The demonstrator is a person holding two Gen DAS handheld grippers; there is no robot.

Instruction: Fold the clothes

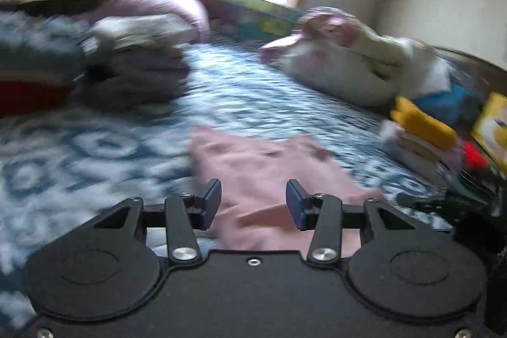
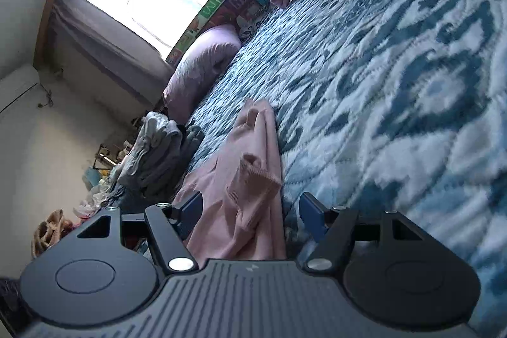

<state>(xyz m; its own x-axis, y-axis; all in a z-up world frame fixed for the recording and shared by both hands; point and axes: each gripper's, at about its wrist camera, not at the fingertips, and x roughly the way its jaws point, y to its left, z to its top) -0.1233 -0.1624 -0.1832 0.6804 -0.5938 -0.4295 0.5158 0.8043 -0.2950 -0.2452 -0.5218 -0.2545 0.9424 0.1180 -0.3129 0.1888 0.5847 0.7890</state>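
A pink knitted garment [image 1: 259,167] lies on the blue-and-white patterned bedspread [image 1: 104,148]. In the blurred left wrist view, my left gripper [image 1: 253,201] hovers over the garment's near part with its blue pads apart and nothing pinched. The right wrist view is rolled sideways. There the garment [image 2: 253,148] runs as a bunched strip with a ribbed cuff [image 2: 253,176] turned up. My right gripper [image 2: 252,208] stands open with that cuff end between its fingers, and neither pad presses on the cloth.
A stack of folded grey clothes [image 1: 136,65] sits at the left, with a lilac pillow [image 1: 164,5] behind. A white and pink heap of laundry [image 1: 348,62] lies at the right. Folded items topped by a yellow one [image 1: 424,125] lie near the right edge. A window is behind the bed.
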